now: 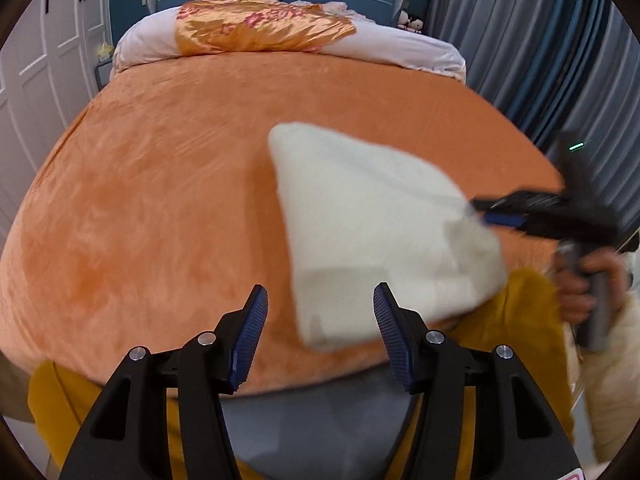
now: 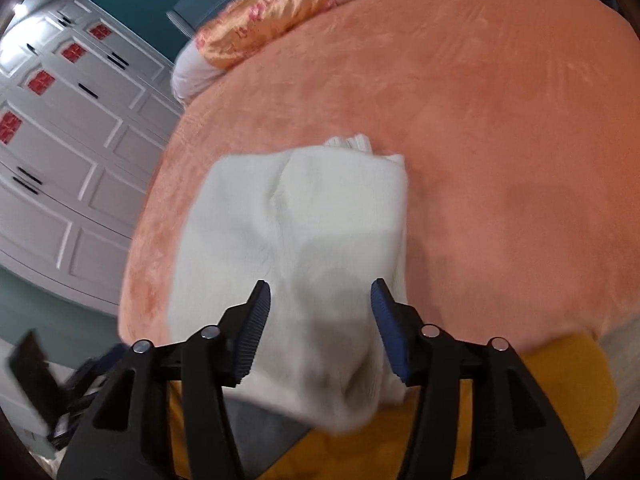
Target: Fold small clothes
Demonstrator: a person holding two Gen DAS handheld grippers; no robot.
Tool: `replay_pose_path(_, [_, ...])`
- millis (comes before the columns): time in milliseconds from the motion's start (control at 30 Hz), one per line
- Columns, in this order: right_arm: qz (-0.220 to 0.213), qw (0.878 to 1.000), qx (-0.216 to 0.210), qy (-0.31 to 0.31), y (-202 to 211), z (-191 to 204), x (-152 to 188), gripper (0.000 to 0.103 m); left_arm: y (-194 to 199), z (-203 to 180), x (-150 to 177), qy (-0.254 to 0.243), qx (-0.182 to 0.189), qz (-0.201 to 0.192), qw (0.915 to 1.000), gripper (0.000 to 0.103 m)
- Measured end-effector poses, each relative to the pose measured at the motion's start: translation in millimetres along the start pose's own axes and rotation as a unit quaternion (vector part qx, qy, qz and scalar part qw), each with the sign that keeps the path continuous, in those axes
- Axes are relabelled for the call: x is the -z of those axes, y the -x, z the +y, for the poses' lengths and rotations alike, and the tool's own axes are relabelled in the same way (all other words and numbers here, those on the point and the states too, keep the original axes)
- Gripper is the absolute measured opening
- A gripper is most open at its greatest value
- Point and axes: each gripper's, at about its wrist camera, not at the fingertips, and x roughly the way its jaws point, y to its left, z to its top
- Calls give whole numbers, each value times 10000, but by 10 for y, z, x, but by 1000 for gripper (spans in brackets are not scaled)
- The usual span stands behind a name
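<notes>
A small white knitted garment lies folded on the orange bed cover, near the front edge. In the right wrist view the garment hangs a little over the bed edge. My left gripper is open and empty, its jaws wide apart just before the garment's near corner. My right gripper is open over the garment's near end, nothing clamped. The right gripper also shows blurred in the left wrist view, beside the garment's right edge.
Pink pillows and an orange satin quilt lie at the bed's head. A white wardrobe stands at the left, grey curtains at the right. The person's yellow clothing is at the bed's front edge.
</notes>
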Motion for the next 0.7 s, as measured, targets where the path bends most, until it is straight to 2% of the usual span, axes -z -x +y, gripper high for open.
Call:
replay_pose_path(33, [102,9997,237,-31,-128,7,-62,51,-41,16,-55,88,31,32,10000,54])
replay_pose_path(100, [48,9955,910,272,-211,131,-115,26,-170,-44,-164,250,194,118,9994,54])
replay_pose_path(133, [-131,9949,856,518,-126,258,-145,6,-261,-94,-213,275,184,155,9993,54])
replay_pose_path(200, [-746,9924,304,928,236,534,-200,4,-445,-206,-262,115,46,244,9996,54])
replay_pose_path(300, [-1100,9855,311,1253,459,647,-245,4,-709,-295,-240,-34,-226,524,9984,54])
replay_pose_path(367, [-897,9905,335,987,350,463,-271,4,-789,-305,-208,-89,-384,548,9977,56])
replay_pose_path(467, [-97,9975,518,465,-98,-25,-174,5,-837,-371,-149,-416,-656,535,9955,58])
replay_pose_path(500, [-33,9982,543,264,-154,-130,-124,5,-860,-371,-139,-462,-686,540,9951,59])
replay_pose_path(567, [-231,9986,449,134,-9,-142,-43,5,-890,-398,-119,-540,-791,557,9938,59])
replay_pose_path(633, [-588,9968,424,328,321,5,90,7,-894,-416,-108,-574,-855,549,9932,59])
replay_pose_path(700, [-725,9963,179,435,535,131,244,7,-901,-411,-112,-524,-851,556,9934,60])
